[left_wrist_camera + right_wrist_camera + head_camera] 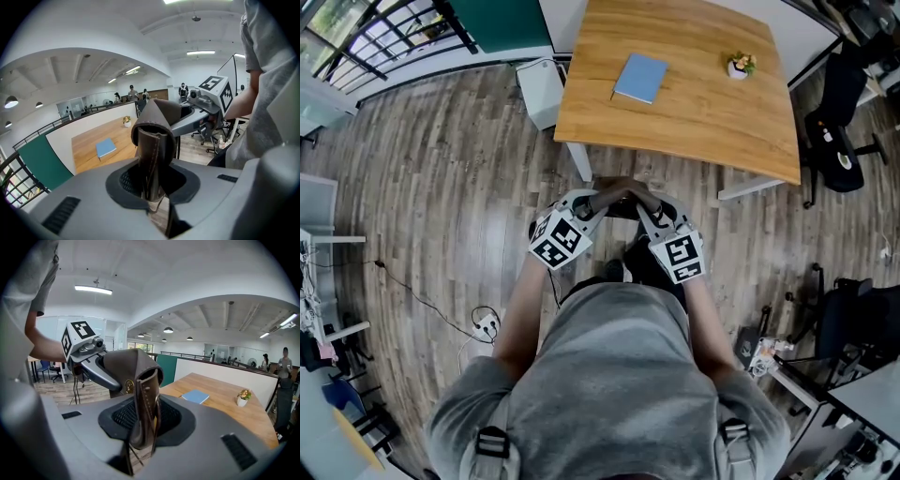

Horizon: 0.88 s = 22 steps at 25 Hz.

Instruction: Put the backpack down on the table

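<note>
Two claws, my left claw [152, 183] and my right claw [143, 423], each pinch nearly shut on the backpack's brown strap [619, 190], held short of the wooden table [694, 103] at twelve o'clock.

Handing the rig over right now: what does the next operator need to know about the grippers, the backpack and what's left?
Left gripper: shut on the backpack's brown handle.
Right gripper: shut on the same handle, facing the left one.
Backpack: hangs from the handle in front of the person, over the floor, short of the table.
Table: holds a blue notebook and a small plant.
Done: backpack gripped and lifted.
Left: bring it over the table, probably onto the bare wood near the front edge, lower it, then open both grippers.
</note>
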Each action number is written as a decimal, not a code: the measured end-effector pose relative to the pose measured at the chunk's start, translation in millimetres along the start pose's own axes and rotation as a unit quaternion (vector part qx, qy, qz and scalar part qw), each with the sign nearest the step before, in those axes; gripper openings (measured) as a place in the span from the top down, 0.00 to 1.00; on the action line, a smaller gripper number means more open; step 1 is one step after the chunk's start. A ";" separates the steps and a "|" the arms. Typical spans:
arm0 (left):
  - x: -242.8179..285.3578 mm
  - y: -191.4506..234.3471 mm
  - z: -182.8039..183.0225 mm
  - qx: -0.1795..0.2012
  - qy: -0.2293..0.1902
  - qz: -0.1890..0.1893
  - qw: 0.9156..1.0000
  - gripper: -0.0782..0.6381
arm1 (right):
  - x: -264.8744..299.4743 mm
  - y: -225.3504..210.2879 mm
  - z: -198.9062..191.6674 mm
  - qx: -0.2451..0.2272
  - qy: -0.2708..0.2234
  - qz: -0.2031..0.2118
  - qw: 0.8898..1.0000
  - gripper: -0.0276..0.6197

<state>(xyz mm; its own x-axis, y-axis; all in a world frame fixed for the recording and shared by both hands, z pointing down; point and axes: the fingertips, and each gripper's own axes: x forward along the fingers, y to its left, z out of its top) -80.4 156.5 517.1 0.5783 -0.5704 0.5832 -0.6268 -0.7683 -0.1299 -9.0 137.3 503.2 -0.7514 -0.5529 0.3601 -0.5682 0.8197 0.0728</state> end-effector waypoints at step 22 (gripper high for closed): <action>49.1 55.2 19.9 -0.017 0.022 0.015 0.999 0.79 | 46.1 -67.4 3.5 0.009 0.002 0.033 0.999 0.81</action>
<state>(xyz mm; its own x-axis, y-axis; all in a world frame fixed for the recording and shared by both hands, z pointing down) -76.3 80.3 522.6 0.5350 -0.5796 0.6147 -0.6616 -0.7399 -0.1219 -6.5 56.1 511.6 -0.7859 -0.4974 0.3673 -0.5235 0.8514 0.0326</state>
